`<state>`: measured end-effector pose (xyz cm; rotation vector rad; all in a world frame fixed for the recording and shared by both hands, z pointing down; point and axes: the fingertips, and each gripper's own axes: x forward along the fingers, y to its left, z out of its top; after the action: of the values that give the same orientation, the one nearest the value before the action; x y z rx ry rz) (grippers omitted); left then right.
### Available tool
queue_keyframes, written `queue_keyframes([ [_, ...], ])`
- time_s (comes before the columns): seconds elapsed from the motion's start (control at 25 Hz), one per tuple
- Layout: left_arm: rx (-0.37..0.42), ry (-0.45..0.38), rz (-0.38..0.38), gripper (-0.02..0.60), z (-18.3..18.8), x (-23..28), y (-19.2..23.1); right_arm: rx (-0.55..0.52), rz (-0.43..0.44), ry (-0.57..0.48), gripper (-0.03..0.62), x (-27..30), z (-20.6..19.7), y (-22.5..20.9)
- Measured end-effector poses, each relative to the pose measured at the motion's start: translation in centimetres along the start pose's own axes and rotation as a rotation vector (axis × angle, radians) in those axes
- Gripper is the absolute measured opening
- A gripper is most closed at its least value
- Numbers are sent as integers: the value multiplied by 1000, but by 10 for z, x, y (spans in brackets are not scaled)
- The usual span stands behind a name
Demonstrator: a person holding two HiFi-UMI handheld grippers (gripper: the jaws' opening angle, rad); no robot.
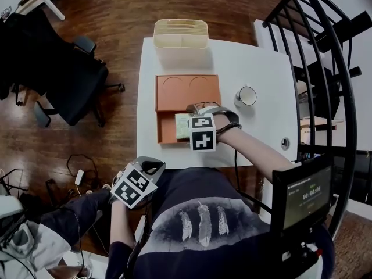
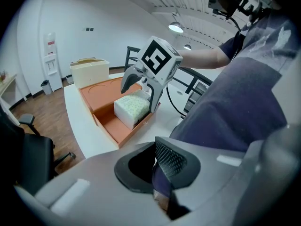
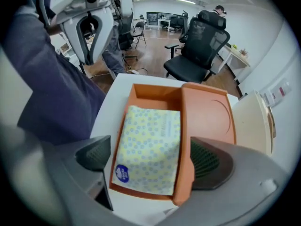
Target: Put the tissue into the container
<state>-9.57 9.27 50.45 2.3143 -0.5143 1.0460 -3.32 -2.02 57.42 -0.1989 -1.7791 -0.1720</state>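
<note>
A yellow-and-blue dotted tissue pack (image 1: 182,127) (image 2: 134,108) (image 3: 148,147) lies flat in the open compartment of the orange container (image 1: 187,92) (image 2: 101,108) (image 3: 209,114) on the white table (image 1: 261,63). My right gripper (image 1: 192,125) (image 2: 141,95) (image 3: 151,157) hovers just over it, open. Its pads (image 3: 96,152) stand wide on either side of the pack, clear of it. My left gripper (image 1: 152,167) (image 2: 162,173) (image 3: 91,55) is off the table's near edge by the person's lap. It looks shut, with nothing in it.
A beige slotted organizer (image 1: 181,36) stands at the table's far edge, behind the container. A white mug (image 1: 247,96) sits to the container's right. A black office chair (image 1: 70,80) is left of the table, a black metal frame (image 1: 325,68) to the right.
</note>
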Motion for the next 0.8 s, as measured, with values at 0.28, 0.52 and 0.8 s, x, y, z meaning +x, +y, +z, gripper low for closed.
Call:
queue_keyframes([
  [0.28,10,-10,2,14,6,-3,-1,17,-77,-78,523,-72,4,-14],
  [0.52,22,-6,-4,14,10,0,-2,75,-161,-118,505,-131,-28,-23],
  [0.8,41,6,-12,14,14,3,0,186,-217,-68,208,-151,-87,-11],
])
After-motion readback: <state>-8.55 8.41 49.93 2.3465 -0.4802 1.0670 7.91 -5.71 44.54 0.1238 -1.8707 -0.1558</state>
